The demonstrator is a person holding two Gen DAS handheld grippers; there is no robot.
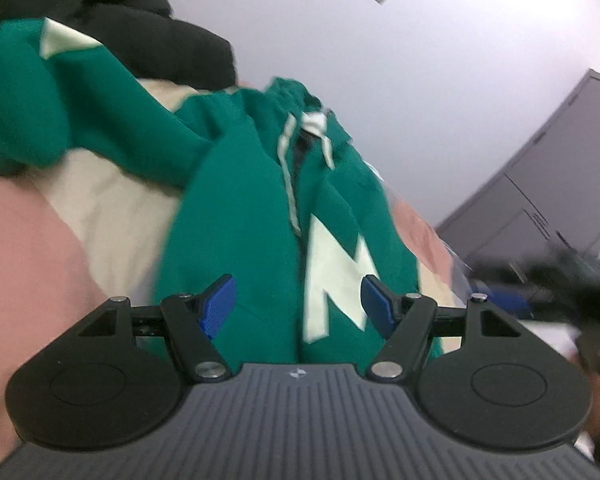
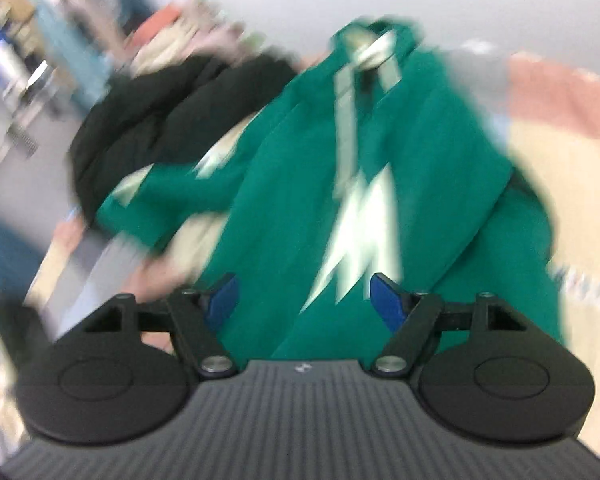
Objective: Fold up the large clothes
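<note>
**A:** Start at the left hand-held gripper (image 1: 298, 306). Is it holding anything?

**B:** No. Its blue pads (image 1: 220, 306) stand apart with nothing pinched between them. Just past them, dead ahead, lies the green hoodie (image 1: 240, 220); the pale letter patch (image 1: 332, 276) on its chest shows right in the gap between the pads.

**A:** And the right hand-held gripper (image 2: 304, 300)?

**B:** Spread wide as well, and empty. Its view is badly smeared, so I'd not swear to fine detail, but the same hoodie fills the space in front of it, with the pale patch again between the pads.

**A:** Which way does the hoodie run?

**B:** Its long axis goes straight away from both grippers. The hem end is nearest them; the hood and white drawstrings (image 1: 324, 136) are at the far end. One sleeve (image 1: 52, 104) trails off to the left of the left gripper. It lies on a pink-and-cream bed cover (image 1: 100, 208), with a black garment (image 1: 148, 28) heaped beyond the sleeve.

**A:** So which step is this?

**B:** Between grasps, I'd judge: the hoodie is laid out front-up, not yet folded. Next, I reckon, each gripper needs fabric at an edge, perhaps that loose sleeve, to bring across the chest. Thick fleece, so a deep bite.
</note>
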